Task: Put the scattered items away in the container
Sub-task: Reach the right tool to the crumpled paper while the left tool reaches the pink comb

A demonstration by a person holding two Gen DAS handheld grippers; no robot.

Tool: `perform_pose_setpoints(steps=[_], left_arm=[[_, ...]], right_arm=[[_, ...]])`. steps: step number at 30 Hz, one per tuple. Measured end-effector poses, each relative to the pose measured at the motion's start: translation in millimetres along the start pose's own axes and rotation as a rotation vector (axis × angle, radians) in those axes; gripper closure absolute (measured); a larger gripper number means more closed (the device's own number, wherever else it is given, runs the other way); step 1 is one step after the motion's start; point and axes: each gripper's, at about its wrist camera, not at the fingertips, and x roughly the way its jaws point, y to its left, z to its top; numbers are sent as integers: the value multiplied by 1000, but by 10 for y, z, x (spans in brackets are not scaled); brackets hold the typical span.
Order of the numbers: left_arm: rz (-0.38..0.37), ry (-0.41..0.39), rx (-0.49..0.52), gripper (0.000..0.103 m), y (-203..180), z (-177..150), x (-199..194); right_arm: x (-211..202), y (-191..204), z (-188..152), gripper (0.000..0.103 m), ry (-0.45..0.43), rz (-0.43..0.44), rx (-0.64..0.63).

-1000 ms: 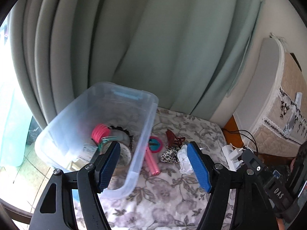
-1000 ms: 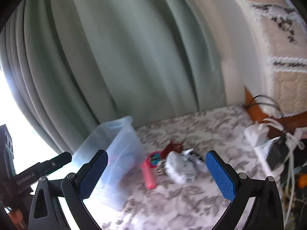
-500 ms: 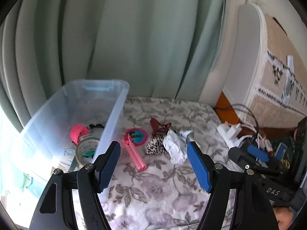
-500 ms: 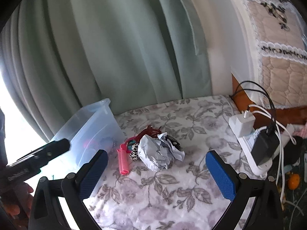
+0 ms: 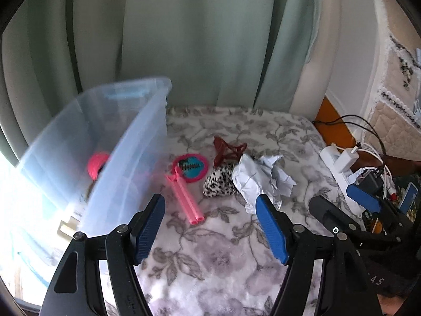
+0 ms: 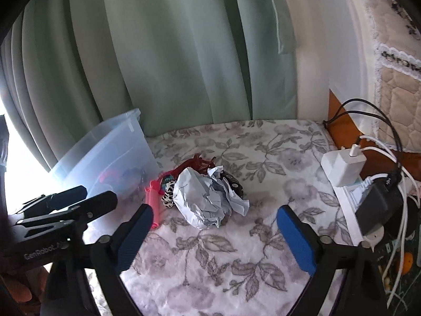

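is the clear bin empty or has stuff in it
Not empty: through the clear bin wall a pink coil shows inside.

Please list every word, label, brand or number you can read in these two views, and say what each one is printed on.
"GenRobot.A": white lettering on the body of the left gripper, right wrist view; the end is cut off.
"A S": pale letters on the body of the right gripper, left wrist view; only partly legible.
Label inside the clear plastic bin: too blurred to read.
White charger and black adapter: no legible print.
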Motion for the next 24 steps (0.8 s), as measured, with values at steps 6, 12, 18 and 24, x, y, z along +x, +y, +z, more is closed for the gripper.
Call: perform_pose_setpoints(steps=[6, 12, 18, 24], left_arm=[[-4, 104, -43, 31, 17, -93, 412], [61, 155, -94, 31, 89, -139, 837], [95, 173, -129, 31, 190, -123, 1095], [95, 198, -140, 31, 236, -133, 1249]], right_arm=[[206, -142, -4, 10, 49, 29, 19], [492, -50, 50, 10, 106, 52, -34], [781, 21, 137, 9, 149, 105, -50], [1059, 93, 156, 9, 197, 81, -88]])
